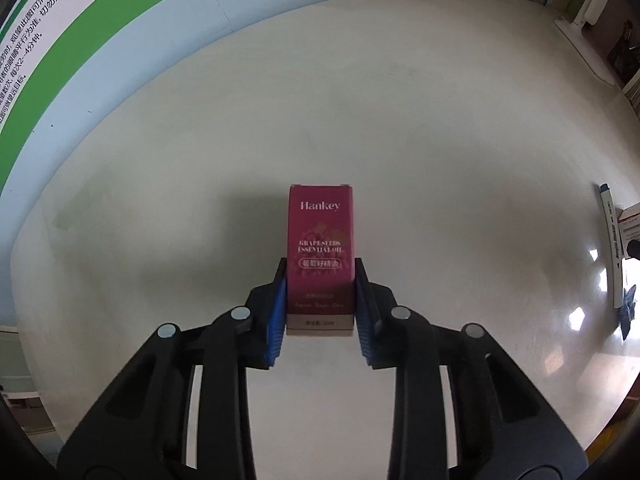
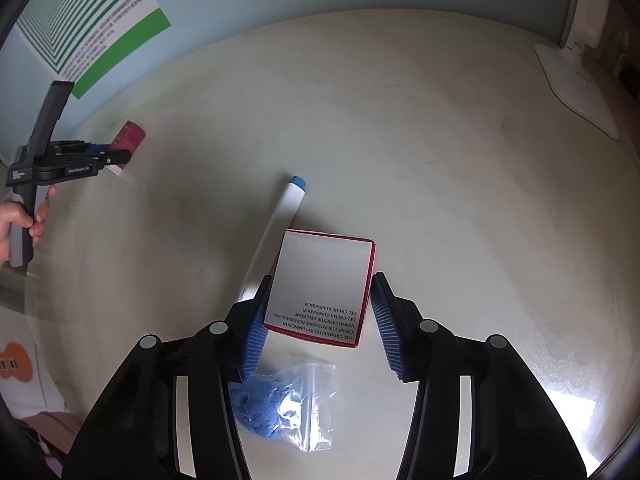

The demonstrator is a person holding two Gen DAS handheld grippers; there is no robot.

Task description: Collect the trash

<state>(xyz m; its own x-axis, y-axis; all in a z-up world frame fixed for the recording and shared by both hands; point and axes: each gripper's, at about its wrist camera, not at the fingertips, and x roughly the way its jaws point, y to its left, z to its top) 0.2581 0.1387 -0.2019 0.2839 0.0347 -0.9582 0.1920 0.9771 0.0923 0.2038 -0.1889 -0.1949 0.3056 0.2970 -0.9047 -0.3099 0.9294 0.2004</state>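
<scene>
My left gripper is shut on a small magenta Hankey box, with both blue pads against its sides, over the white table. The right wrist view shows that left gripper with the magenta box at the far left. My right gripper is open around a white box with red edges; the left pad touches it and the right pad stands just off it. A white marker with a blue cap lies beside the box. A clear bag of blue material lies beneath my right gripper.
A green-and-white poster hangs on the blue wall at the left. A white lamp base stands at the table's far right. The marker and the bag show at the right edge of the left wrist view.
</scene>
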